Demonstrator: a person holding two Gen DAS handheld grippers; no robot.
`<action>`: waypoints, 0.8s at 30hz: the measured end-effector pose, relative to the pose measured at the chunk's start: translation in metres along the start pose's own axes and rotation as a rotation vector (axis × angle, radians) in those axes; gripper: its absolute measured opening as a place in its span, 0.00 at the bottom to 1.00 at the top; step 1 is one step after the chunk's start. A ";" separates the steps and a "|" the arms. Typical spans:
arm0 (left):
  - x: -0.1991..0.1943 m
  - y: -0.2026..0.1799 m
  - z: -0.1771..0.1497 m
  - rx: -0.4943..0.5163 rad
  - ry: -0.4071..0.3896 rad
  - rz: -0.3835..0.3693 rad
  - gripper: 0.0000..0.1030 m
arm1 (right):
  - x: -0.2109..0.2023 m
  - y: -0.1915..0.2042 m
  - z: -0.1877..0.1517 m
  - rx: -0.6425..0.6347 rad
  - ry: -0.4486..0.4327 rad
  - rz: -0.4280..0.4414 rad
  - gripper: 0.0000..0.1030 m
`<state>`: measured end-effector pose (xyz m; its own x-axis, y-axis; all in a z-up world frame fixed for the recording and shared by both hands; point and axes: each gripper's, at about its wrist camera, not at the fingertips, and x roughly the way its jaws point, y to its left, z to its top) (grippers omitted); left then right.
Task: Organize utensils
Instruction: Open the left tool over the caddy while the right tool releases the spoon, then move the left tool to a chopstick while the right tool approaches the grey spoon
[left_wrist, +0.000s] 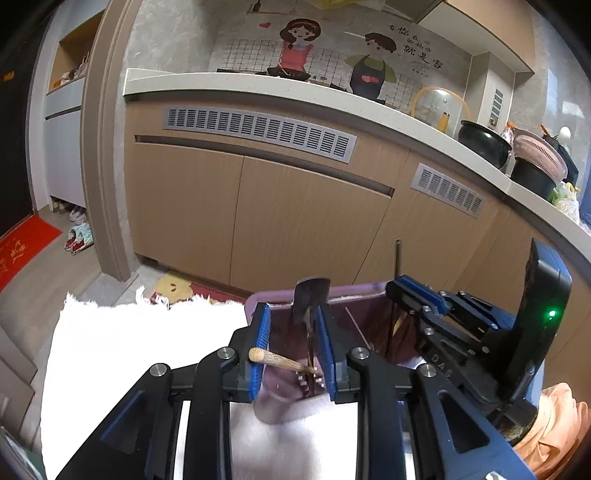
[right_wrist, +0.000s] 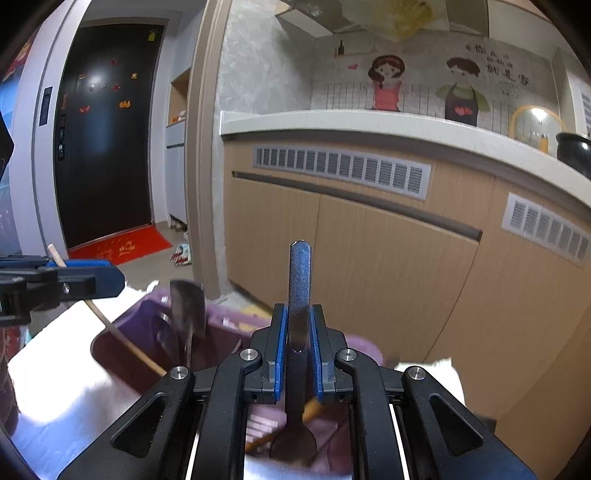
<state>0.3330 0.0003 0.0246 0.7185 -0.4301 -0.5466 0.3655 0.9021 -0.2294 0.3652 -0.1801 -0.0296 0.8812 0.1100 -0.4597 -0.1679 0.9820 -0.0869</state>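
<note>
A purple utensil holder (left_wrist: 354, 295) stands on a white cloth-covered table (left_wrist: 147, 343); it also shows in the right wrist view (right_wrist: 147, 314). A metal spatula (left_wrist: 312, 295) stands upright in it, also in the right wrist view (right_wrist: 188, 306). My left gripper (left_wrist: 293, 325) holds a thin wooden stick (left_wrist: 280, 361) crosswise; that stick (right_wrist: 122, 339) slants into the holder. My right gripper (right_wrist: 298, 325) is shut on a spoon with a dark speckled handle (right_wrist: 300, 273), handle up, bowl (right_wrist: 293, 443) low over the holder. My right gripper also appears in the left wrist view (left_wrist: 421, 295).
Wood kitchen cabinets (left_wrist: 295, 214) with vent grilles under a white counter (left_wrist: 258, 92) stand behind the table. Pots and a pink strainer (left_wrist: 539, 155) sit on the counter at right. A dark door (right_wrist: 107, 136) and red mat (right_wrist: 122, 247) are at left.
</note>
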 end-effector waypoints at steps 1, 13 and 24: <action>-0.002 -0.001 -0.004 0.002 0.010 0.003 0.24 | -0.004 -0.001 -0.002 -0.001 0.003 -0.003 0.13; -0.033 -0.012 -0.066 0.025 0.219 0.036 0.54 | -0.072 -0.005 -0.029 -0.009 0.141 0.122 0.16; -0.080 -0.021 -0.148 -0.018 0.514 -0.007 0.57 | -0.142 0.061 -0.116 -0.287 0.388 0.325 0.29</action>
<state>0.1804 0.0213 -0.0458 0.3305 -0.3677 -0.8692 0.3557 0.9016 -0.2462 0.1789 -0.1540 -0.0727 0.5469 0.2809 -0.7887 -0.5632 0.8205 -0.0984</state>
